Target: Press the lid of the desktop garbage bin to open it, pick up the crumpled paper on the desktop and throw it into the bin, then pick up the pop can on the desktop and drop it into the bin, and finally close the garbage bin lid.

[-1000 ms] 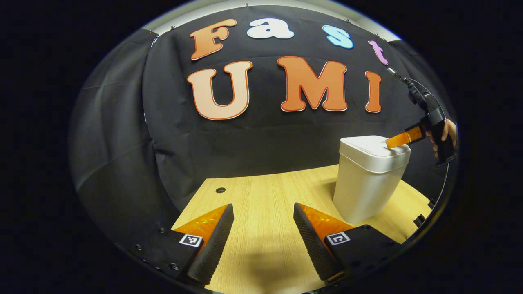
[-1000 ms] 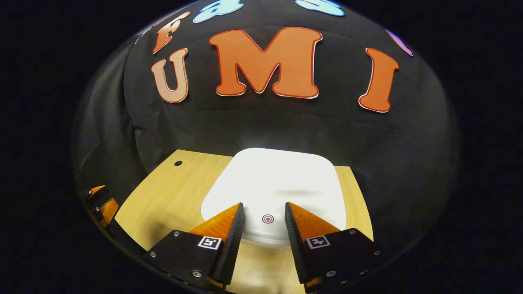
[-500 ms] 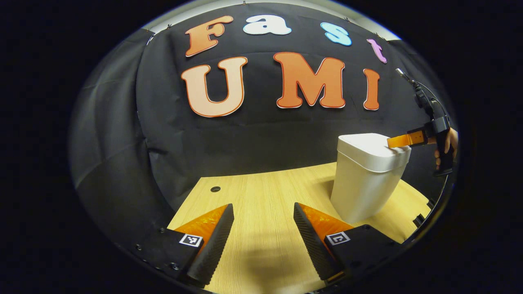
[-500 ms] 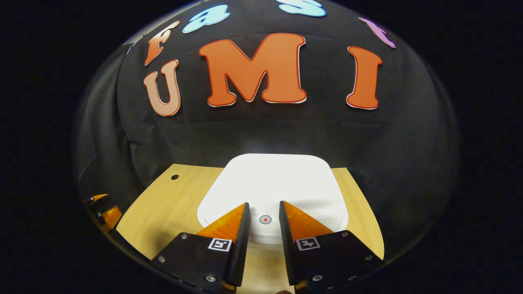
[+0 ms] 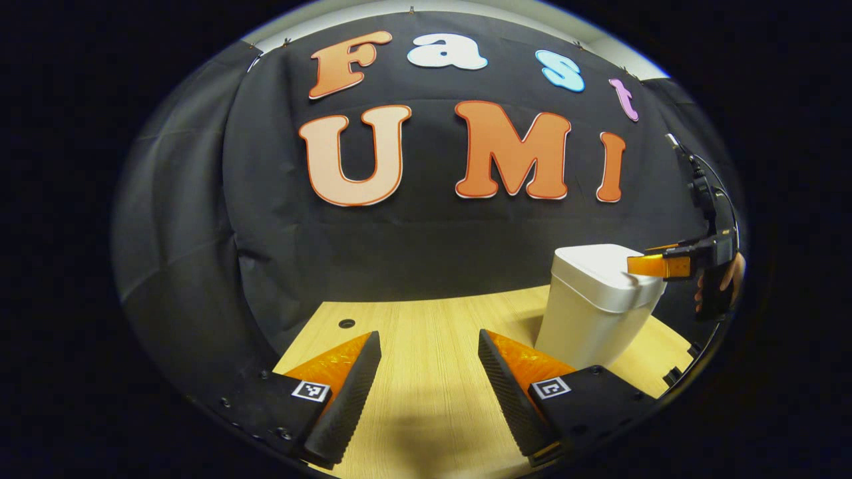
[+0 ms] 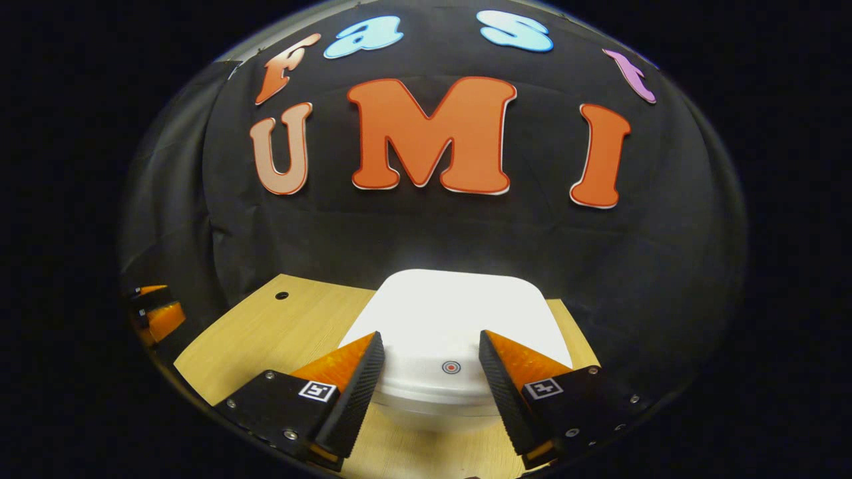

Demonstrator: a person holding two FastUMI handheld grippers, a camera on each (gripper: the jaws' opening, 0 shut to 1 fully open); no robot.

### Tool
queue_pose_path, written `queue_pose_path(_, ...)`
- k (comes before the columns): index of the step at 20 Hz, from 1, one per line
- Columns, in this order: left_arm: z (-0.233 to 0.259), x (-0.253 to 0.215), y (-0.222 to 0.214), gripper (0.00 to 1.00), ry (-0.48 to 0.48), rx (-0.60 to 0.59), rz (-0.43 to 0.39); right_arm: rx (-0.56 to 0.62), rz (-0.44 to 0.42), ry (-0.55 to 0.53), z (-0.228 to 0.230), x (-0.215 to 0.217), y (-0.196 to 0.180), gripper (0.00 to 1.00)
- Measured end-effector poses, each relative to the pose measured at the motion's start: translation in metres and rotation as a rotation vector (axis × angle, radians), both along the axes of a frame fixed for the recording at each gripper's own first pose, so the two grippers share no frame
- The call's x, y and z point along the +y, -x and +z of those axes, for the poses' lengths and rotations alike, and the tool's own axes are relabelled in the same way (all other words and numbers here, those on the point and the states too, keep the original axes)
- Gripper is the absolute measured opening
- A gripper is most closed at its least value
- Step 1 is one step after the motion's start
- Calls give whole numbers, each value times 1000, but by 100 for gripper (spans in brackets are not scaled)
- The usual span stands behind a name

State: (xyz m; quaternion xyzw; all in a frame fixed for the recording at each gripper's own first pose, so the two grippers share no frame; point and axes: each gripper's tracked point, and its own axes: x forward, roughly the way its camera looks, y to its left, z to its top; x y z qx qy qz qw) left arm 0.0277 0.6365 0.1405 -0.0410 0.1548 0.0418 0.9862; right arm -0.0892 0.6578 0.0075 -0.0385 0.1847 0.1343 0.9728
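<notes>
Right gripper view: smooth, seemingly plastic lid [image 6: 459,313]

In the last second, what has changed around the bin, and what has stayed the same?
The right gripper narrowed its fingers over the lid near the red target mark, then opened them wide again and drew back a little. It grasped nothing. The bin stays closed on the table, and the left gripper stays open, holding nothing.

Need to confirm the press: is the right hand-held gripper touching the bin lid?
Cannot tell. Left gripper view puts the right hand-held gripper over the lid edge, but neither gap nor contact shows plainly.
</notes>
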Motion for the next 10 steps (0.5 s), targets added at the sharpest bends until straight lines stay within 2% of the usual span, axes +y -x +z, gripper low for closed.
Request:
queue_pose_path(4, 31, 12, -12, 94, -12, -82, 31, -147, 39, 5, 31, 24, 7, 93)
queue_pose_path(5, 40, 15, -14, 89, -14, -107, 43, -167, 49, -8, 35, 32, 10, 94)
queue_pose_path(6, 47, 17, -17, 94, -13, -128, 51, -184, 53, -16, 39, 36, 13, 94)
queue_pose_path(10, 73, 24, -25, 94, -35, -200, 80, -229, 62, -34, 47, 50, 23, 95)
